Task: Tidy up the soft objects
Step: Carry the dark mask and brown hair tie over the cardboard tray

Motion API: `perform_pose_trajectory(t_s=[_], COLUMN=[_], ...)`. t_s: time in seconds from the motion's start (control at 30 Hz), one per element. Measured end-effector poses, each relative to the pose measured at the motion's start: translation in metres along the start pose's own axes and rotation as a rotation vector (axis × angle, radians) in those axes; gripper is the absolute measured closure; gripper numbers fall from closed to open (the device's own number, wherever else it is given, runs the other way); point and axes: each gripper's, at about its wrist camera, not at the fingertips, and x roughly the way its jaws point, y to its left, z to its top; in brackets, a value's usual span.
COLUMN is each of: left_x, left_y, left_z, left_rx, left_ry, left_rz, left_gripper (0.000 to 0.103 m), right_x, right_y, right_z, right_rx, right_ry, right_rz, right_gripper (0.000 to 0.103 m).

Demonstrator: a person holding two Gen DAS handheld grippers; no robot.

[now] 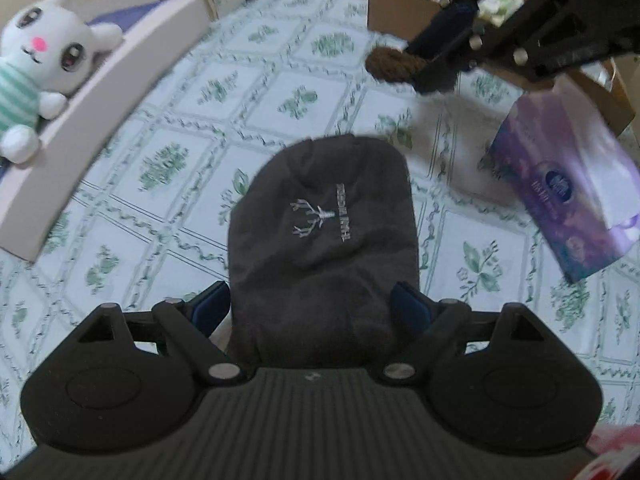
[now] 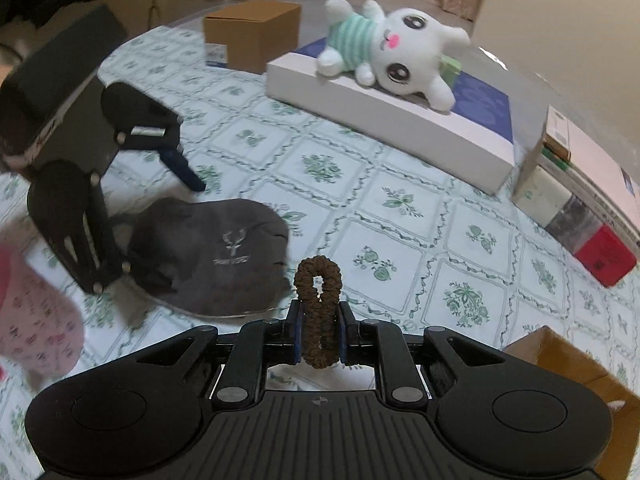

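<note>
1. Brown, ribbed and looped, a hair tie [image 2: 318, 312] stands pinched between the pads of the right gripper [image 2: 319, 334], its top loop poking up past the fingertips; the jaws are narrow and clamped on it.
2. From the left wrist view the same hair tie [image 1: 394, 65] hangs clear above the tablecloth [image 1: 256, 92] in the right gripper [image 1: 432, 68].
3. Grey, with a pale antler logo, a cloth pouch [image 1: 324, 236] lies on the tablecloth between the wide-apart fingers of the left gripper [image 1: 316, 304]; whether the blue pads press it I cannot tell.
4. From the right wrist view the pouch [image 2: 212, 256] lies left of the hair tie, with the left gripper [image 2: 160, 216] over its near-left edge.
5. A white plush bunny [image 2: 384, 48] in a green striped top lies on a flat white box [image 2: 384, 128] further back.
6. A purple packet [image 1: 568, 196] sits right of the pouch, and cardboard boxes [image 2: 252, 32] ring the table edge.
</note>
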Motion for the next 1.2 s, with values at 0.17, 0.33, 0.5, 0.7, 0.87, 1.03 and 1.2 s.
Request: perform_pose_trajectory(t_s=[0.17,0.33,0.5,0.7,0.87,1.03,1.2], left_x=[0.015,0.012,0.006,-0.018,-0.068,-0.115,-0.158], left_y=[-0.001,0.002,-0.006,0.006,0.015,0.002,-0.029], left_z=[0.000,0.003,0.004,0.010,0.024,0.046,0.062], left_rx=[0.034,-0.004,0.000,-0.092,-0.196,-0.272,-0.339], left_ry=[0.033,0.039,0.053,0.034,-0.055,-0.128,-0.209], left_rz=[-0.003,-0.020,-0.015,0.084,0.156,0.195,0.215], left_gripper=[0.017,0.050,0.093,0.100,0.100,0.100,0.100], right_x=[0.014,0.017,0.010,-0.013,-0.041,-0.080,-0.125], right_y=[-0.008,-0.009,-0.012,-0.014,-0.018,-0.016,-0.007], right_z=[-0.005,-0.010,-0.011,-0.010,-0.009,-0.013,-0.023], right_rx=[0.024,0.033,0.046,0.060,0.108,0.162,0.193], right_ry=[0.006,0.008,-0.003,-0.032,-0.071,-0.125,-0.177], right_rz=[-0.001,0.000,-0.009,-0.030,-0.037,-0.032,-0.028], right_gripper=[0.086,0.086,0.086,0.086,0.087,0.086,0.087])
